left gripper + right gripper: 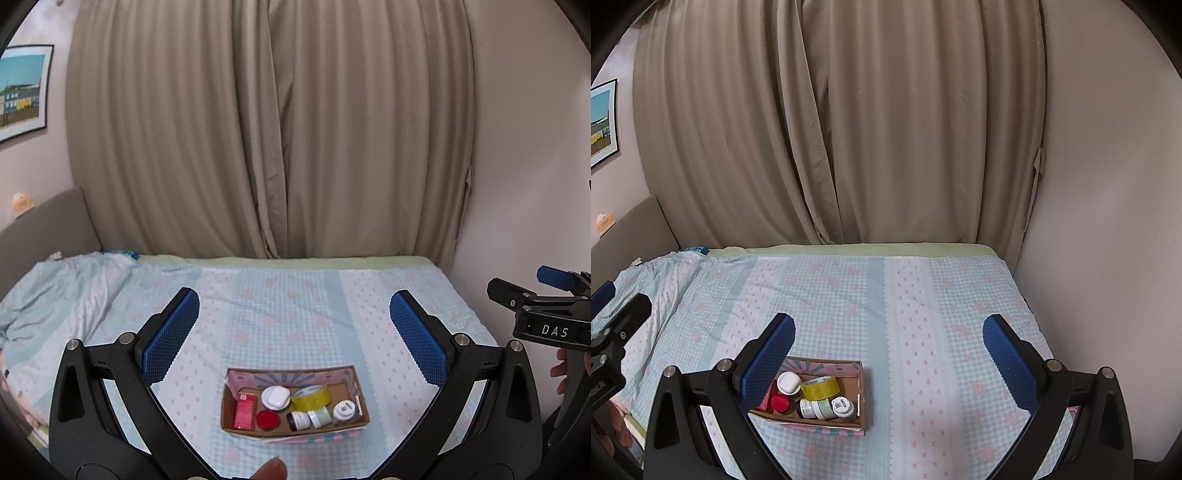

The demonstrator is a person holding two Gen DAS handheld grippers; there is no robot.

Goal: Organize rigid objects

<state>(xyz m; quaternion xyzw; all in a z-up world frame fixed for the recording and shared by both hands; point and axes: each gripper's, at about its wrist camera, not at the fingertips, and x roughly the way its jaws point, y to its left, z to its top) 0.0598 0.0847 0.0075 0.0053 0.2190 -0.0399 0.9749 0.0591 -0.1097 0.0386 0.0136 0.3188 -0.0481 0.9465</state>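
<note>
A small open cardboard box [351, 376] sits on the bed, near its front edge. In it lie a red carton [244, 410], a red-capped jar [267, 420], a white round case [274, 397], a yellow tape roll [311, 397] and small bottles [320, 418]. My left gripper [294, 338] is open and empty, held above and behind the box. My right gripper [889, 356] is open and empty, with the box [860, 387] under its left finger [768, 365]. The right gripper also shows at the left wrist view's right edge [546, 314].
The bed [923, 295] has a light blue checked sheet with pink flowers. A crumpled blanket [48, 291] lies at the left. Beige curtains [273, 129] hang behind the bed. A wall [1108, 221] bounds the right side. A grey headboard [44, 229] stands at the left.
</note>
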